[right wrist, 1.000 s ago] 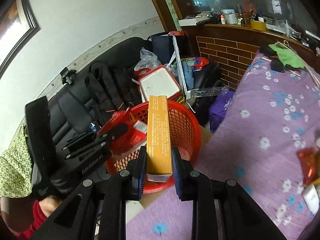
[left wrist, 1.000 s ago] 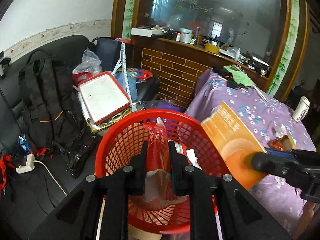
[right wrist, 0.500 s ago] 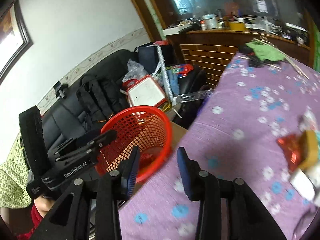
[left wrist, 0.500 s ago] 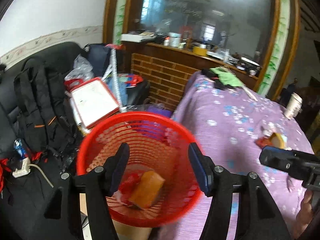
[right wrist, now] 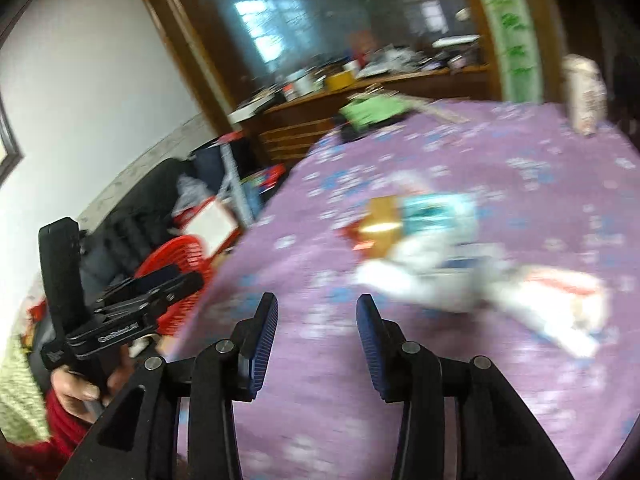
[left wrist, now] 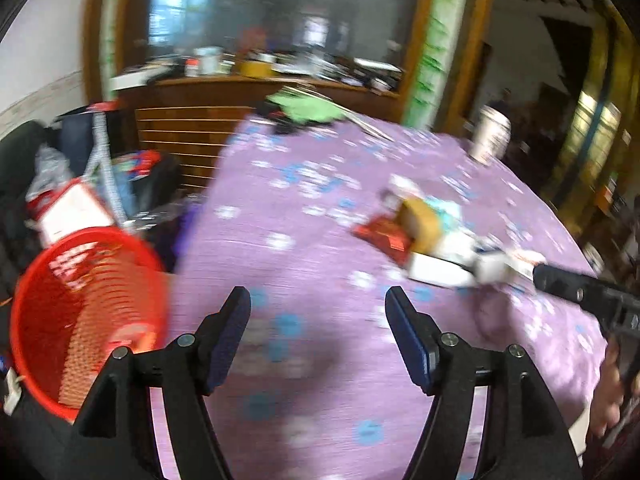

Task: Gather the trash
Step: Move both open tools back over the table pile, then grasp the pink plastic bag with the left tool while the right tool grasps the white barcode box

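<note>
Left hand-held gripper (left wrist: 318, 300) and right hand-held gripper (right wrist: 316, 306) gape, empty.

Both views motion-blurred. Trash pile (left wrist: 432, 240) on desk (left wrist: 304, 248) smeared: single wrappers and boxes hard to tell apart (same in right wrist view (right wrist: 436, 256)). Red basket (left wrist: 80, 312) cut by left claw's arm, contents unreadable. Paper cup (right wrist: 584, 92) print illegible. Counter clutter (left wrist: 256, 64) behind desk too blurred to name.
</note>
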Demonstrator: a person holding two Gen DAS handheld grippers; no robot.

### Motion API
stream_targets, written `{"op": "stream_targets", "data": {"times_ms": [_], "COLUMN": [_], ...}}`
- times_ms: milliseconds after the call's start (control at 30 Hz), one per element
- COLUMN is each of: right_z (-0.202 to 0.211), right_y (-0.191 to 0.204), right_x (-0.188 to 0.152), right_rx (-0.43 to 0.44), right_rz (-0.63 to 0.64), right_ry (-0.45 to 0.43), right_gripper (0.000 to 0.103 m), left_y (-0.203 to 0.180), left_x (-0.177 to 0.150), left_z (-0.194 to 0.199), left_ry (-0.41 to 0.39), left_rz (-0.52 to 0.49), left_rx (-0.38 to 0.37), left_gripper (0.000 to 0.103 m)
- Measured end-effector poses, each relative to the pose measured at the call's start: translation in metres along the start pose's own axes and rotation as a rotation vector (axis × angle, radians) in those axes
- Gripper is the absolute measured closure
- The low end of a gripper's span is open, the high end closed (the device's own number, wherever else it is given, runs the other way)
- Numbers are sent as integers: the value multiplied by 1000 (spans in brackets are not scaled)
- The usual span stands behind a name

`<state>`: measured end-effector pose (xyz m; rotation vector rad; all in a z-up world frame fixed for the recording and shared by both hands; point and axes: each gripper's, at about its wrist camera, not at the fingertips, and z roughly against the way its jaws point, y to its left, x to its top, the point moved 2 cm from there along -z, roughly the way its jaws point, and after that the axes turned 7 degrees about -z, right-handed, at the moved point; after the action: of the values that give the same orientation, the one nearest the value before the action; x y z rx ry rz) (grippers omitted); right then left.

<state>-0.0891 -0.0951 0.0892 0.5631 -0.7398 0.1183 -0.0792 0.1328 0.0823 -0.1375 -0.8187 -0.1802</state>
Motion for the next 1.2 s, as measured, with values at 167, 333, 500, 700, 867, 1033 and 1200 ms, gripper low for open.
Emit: {"op": "stream_targets", "data": {"times_ms": [167,333,500,700,867,1033,1200], "right_z": [38,56,61,46,33,17,-9], "right_y": [-70,-119,-138,-138,-141,-130,-132], "right_x": [3,1,-2,-7,-4,-11,-14], "right_rx": [-165,-229,-240,-263,-268,-263,-349], "right_rz": [-21,-55,-4,114,162,256,279], "right_ry": [-52,-55,-30,16,55,102,143], "right_gripper": [52,52,45,45,45,45,70], "left_y": [-72,-142,-183,-197,-194,-184,-169], "left_x": [4,2,-5,-7,-8,-19,-22], "left_z": [-27,-59,-93,-124,-125,-110,-90], "left_ry": [50,108,179,203,205,192,140], "left_rz": [-122,-253,-340,-348,-330,-309,-281], "left_rx": [-93,-170,-151,-132,-144,-152,-147], "left_gripper": [29,19,19,43,63,63,63]}}
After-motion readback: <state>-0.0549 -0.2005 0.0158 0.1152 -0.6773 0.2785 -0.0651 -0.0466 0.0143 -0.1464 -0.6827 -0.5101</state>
